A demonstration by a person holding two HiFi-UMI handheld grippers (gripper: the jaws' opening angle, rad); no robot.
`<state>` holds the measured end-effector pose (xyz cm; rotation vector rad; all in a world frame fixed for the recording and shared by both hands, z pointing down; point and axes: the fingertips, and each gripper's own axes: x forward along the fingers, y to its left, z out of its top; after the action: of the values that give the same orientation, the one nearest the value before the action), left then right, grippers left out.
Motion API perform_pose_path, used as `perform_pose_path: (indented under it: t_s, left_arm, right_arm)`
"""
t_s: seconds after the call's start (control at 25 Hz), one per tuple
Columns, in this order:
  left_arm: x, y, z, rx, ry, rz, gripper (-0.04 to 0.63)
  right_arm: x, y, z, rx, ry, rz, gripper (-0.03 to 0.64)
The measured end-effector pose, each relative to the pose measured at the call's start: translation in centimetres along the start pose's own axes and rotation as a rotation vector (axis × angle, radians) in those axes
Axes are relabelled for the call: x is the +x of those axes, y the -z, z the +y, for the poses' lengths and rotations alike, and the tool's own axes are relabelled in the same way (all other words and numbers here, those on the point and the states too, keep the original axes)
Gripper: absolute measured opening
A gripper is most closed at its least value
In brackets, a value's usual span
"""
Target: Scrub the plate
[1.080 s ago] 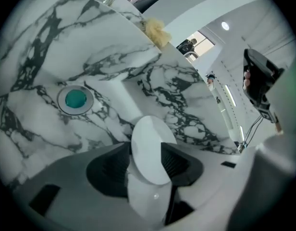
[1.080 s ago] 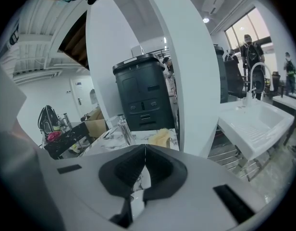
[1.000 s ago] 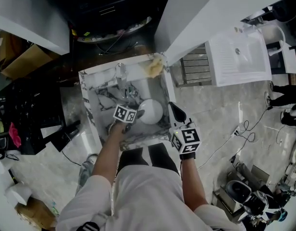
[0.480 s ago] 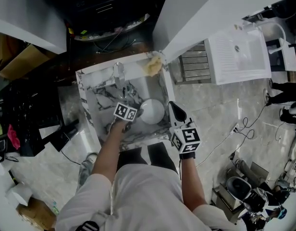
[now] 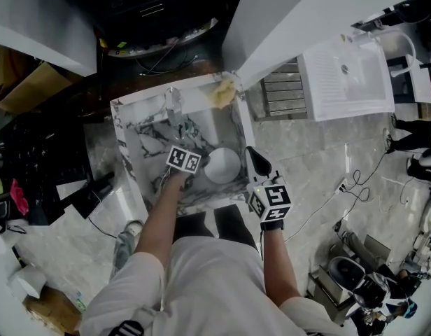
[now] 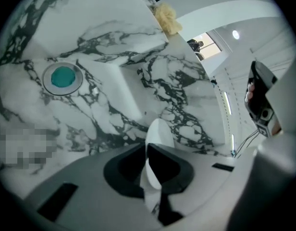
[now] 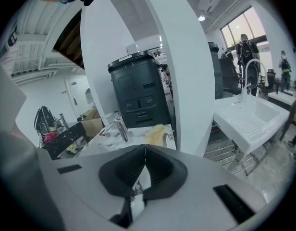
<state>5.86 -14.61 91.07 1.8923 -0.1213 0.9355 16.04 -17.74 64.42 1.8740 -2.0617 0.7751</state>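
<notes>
Marble-veined sink (image 5: 131, 121) at centre of the head view, with a chrome faucet (image 5: 175, 105) on its far rim and a yellow sponge (image 5: 224, 93) at the rim's upper right corner. Round drain with teal stopper (image 6: 63, 77) at left in the left gripper view. Pale stone floor (image 5: 320, 152) all round. Broad white column (image 5: 306, 19) running to the upper right. Second white basin (image 5: 348, 82) at the right edge. Cables (image 5: 355, 187) trailing across the floor at lower right. Dark bin (image 7: 138, 90) behind the faucet in the right gripper view.

White plate (image 5: 222, 165) inside the sink, right of centre. Left gripper (image 5: 199, 166) at its left edge, jaws having just been closing, now pinching the plate rim between the pads. Right gripper (image 5: 252, 156) just outside the sink's right rim, jaws pressed together on nothing.

Plate edge-on in the left gripper view, only its upper arc clear of the jaws. Sink bottom under the left gripper covered in the head view. Top of the head view too dark to read. Basin cut off below the gripper body in the right gripper view.
</notes>
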Motion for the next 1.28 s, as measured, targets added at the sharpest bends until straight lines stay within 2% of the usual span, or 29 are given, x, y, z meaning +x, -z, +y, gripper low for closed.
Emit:
perform_pose_path:
  t_s: [0.24, 0.4, 0.48, 0.64, 0.84, 0.96, 1.0, 1.04, 1.08, 1.28]
  left_arm:
    - [-2.9, -1.0, -3.5, 0.034, 0.068, -0.053, 0.019]
    - [-6.1, -2.6, -5.1, 0.099, 0.020, -0.119, 0.018]
    - [-8.0, -3.1, -5.9, 0.101, 0.007, -0.170, 0.018]
    - [-12.1, -3.5, -7.1, 0.046, -0.029, -0.293, 0.018]
    - [-16.7, -3.4, -8.5, -0.089, 0.001, -0.470, 0.018]
    - [-18.5, -2.6, -8.9, -0.145, 0.020, -0.531, 0.018]
    - [-19.0, -2.4, -9.0, -0.162, 0.028, -0.550, 0.018]
    - [-19.4, -2.2, -9.2, -0.177, 0.034, -0.566, 0.018]
    - [-19.8, -2.0, -9.2, -0.187, 0.035, -0.581, 0.018]
    - [-21.7, -1.4, -9.5, -0.214, 0.023, -0.640, 0.018]
  right_arm:
    - [-0.3, -1.3, 0.6, -0.009, -0.018, -0.022, 0.008]
    - [-0.2, -3.1, 0.9, -0.026, -0.042, -0.053, 0.008]
    - [0.0, -3.7, 1.1, -0.035, -0.052, -0.064, 0.008]
    - [1.4, -4.6, 1.1, -0.102, -0.081, -0.039, 0.008]
    - [5.7, -5.9, 0.7, -0.297, -0.100, 0.053, 0.009]
    - [9.7, -5.2, 0.7, -0.432, -0.116, 0.160, 0.018]
    - [11.0, -4.6, 0.8, -0.475, -0.126, 0.201, 0.070]
    - [12.3, -4.1, 0.8, -0.516, -0.134, 0.241, 0.151]
    - [13.5, -3.5, 0.8, -0.557, -0.134, 0.277, 0.194]
    - [18.7, -1.5, -0.6, -0.739, -0.076, 0.380, 0.276]
